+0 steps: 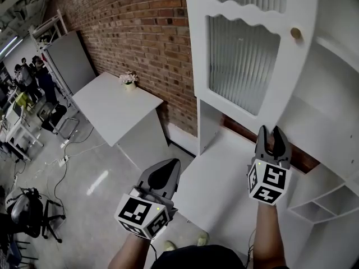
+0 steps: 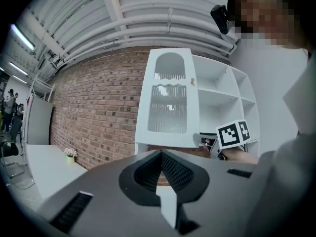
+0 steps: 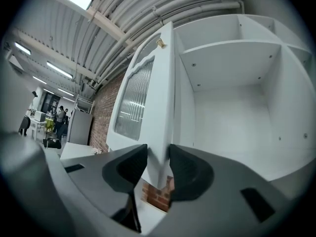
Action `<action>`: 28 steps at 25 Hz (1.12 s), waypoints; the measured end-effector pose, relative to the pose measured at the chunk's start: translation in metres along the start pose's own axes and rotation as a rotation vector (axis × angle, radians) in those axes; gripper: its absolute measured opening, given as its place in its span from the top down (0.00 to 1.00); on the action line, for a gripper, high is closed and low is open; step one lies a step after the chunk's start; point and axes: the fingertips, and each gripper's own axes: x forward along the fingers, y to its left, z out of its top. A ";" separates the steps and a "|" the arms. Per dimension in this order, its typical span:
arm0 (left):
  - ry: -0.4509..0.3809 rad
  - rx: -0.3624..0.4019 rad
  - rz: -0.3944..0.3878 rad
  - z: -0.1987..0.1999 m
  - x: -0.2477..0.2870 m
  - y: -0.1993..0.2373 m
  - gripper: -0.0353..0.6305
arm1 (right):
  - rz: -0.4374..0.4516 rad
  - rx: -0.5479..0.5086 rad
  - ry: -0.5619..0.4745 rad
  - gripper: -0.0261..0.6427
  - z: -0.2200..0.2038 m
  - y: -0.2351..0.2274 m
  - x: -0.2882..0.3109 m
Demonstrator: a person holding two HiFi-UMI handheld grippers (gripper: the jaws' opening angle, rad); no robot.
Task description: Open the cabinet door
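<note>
The white cabinet door, with a ribbed glass panel and a small round knob, stands swung out from the open cabinet. My right gripper points level at the door's lower free corner. In the right gripper view the door's edge sits between the two pads, which press on either side of it. My left gripper hangs lower and to the left, apart from the door, its jaws together with nothing in them. In the left gripper view the door and the right gripper's marker cube show ahead.
Bare white shelves show inside the cabinet. A brick wall runs behind. A white table with a small flower pot stands at the left. Cables and a black chair are on the floor, with people far left.
</note>
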 end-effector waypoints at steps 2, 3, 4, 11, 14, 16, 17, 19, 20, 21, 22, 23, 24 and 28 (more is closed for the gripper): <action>-0.001 0.002 -0.011 0.002 -0.005 0.002 0.94 | -0.001 -0.008 0.002 0.79 0.001 0.003 -0.005; -0.003 0.003 -0.013 0.003 -0.008 0.004 0.94 | 0.000 -0.012 0.002 0.79 0.002 0.005 -0.009; -0.007 0.004 -0.013 0.003 -0.011 0.006 0.94 | 0.000 -0.015 0.001 0.80 0.002 0.007 -0.012; -0.035 -0.001 -0.003 0.008 -0.033 0.027 0.94 | 0.003 -0.039 0.001 0.82 0.005 0.026 -0.036; -0.044 -0.006 0.007 0.010 -0.043 0.036 0.94 | 0.007 -0.043 0.010 0.83 0.006 0.034 -0.044; -0.046 -0.004 0.012 0.010 -0.050 0.041 0.94 | 0.008 -0.044 0.014 0.83 0.008 0.039 -0.051; -0.046 -0.003 0.013 0.010 -0.053 0.043 0.94 | 0.008 -0.046 0.015 0.84 0.009 0.041 -0.053; -0.048 -0.001 0.012 0.012 -0.057 0.046 0.94 | 0.011 -0.047 0.016 0.84 0.009 0.047 -0.057; -0.050 0.000 0.014 0.012 -0.059 0.048 0.94 | 0.013 -0.049 0.016 0.84 0.010 0.050 -0.059; -0.052 0.001 0.018 0.013 -0.061 0.051 0.94 | 0.017 -0.051 0.016 0.84 0.011 0.054 -0.062; -0.054 0.001 0.024 0.014 -0.064 0.054 0.94 | 0.022 -0.055 0.015 0.84 0.012 0.058 -0.064; -0.057 0.002 0.028 0.016 -0.067 0.056 0.94 | 0.028 -0.060 0.014 0.84 0.014 0.063 -0.067; -0.059 0.002 0.030 0.017 -0.071 0.057 0.94 | 0.033 -0.066 0.012 0.84 0.015 0.067 -0.071; -0.066 -0.001 0.022 0.018 -0.088 0.059 0.94 | 0.041 -0.078 0.014 0.84 0.019 0.081 -0.092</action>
